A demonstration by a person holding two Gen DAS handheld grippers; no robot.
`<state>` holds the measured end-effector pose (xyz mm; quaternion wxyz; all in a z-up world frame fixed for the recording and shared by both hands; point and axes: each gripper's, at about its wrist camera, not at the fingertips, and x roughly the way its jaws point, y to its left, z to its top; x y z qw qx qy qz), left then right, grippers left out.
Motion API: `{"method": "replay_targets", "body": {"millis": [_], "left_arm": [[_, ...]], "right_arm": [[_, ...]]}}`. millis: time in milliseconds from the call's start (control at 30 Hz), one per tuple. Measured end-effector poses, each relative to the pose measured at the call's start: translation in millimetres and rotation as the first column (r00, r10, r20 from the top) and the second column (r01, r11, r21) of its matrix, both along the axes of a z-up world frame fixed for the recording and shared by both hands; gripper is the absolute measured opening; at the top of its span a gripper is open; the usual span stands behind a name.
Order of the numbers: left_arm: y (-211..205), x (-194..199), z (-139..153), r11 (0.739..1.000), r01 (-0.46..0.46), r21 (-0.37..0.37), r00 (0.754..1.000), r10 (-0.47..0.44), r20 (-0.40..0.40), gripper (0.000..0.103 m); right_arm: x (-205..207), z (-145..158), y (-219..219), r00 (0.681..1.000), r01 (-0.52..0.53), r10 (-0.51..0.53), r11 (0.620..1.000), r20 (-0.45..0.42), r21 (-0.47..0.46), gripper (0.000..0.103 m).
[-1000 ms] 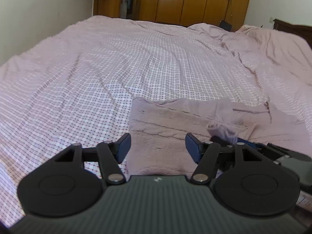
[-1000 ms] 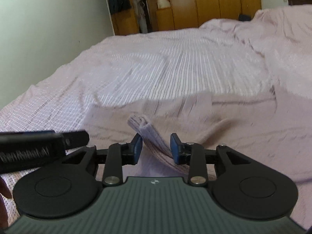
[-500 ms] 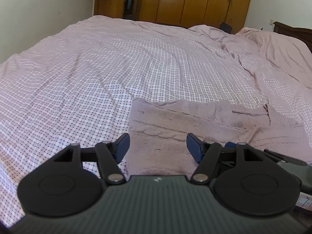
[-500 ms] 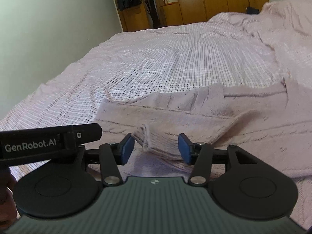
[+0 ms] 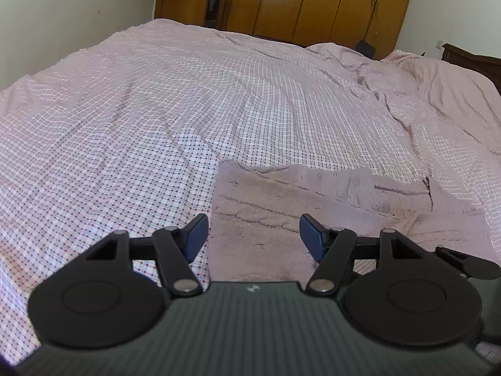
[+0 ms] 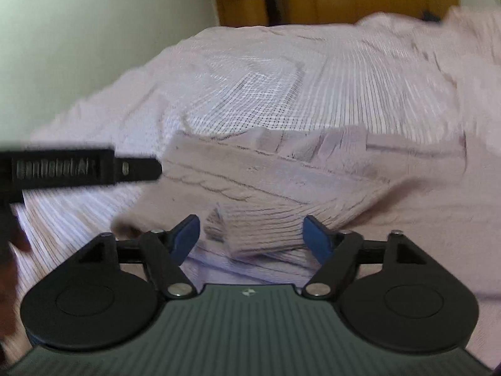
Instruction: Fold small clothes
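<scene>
Your left gripper (image 5: 253, 235) hovers with its jaws wide apart over the near left corner of the pale pink cable-knit sweater (image 5: 313, 216), gripping nothing. That sweater lies flat on the pink checked bed sheet (image 5: 141, 131), near the bed's front edge. Your right gripper (image 6: 252, 238) is spread just as wide, and the sweater's ribbed cuffed sleeve (image 6: 263, 225) lies loose between its blue pads, folded across the body. By my reading, you are at the sleeve fold, with the sleeve let go. Next, close both grippers on the sweater's near edge and carry it evenly toward the far edge.
</scene>
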<state>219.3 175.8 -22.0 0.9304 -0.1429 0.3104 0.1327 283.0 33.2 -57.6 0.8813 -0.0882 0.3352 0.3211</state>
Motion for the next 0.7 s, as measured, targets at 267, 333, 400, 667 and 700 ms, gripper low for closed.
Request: {"method": "replay_targets", "body": {"millis": [267,333,400,667,700], "left_arm": [[1.6,-0.1,0.3,1.0,-0.001,-0.007,1.0,0.001,0.001,0.066],[2.5,-1.0,1.5,1.0,-0.005,-0.01,1.0,0.005,0.006,0.066],[2.8,-1.9,2.6,1.0,-0.009,-0.009,1.0,0.009,0.008,0.066],[-1.0,-0.1,0.8,1.0,0.001,-0.005,1.0,-0.001,0.0,0.066],[-1.9,0.5,0.5,1.0,0.003,-0.004,1.0,-0.003,-0.001,0.066]], "right_arm": [[-4.5,6.4,-2.3,0.98,0.061,-0.063,0.998,0.187,0.014,0.009],[1.0,19.6,-20.0,0.963,0.143,-0.167,0.982,0.211,0.124,0.007],[9.2,31.9,-43.0,0.931,0.243,-0.292,0.944,0.22,0.222,0.007],[41.3,60.4,-163.2,0.797,0.501,-0.602,0.705,0.05,0.502,0.007],[44.7,61.9,-174.6,0.798,0.506,-0.602,0.689,0.021,0.519,0.007]]}}
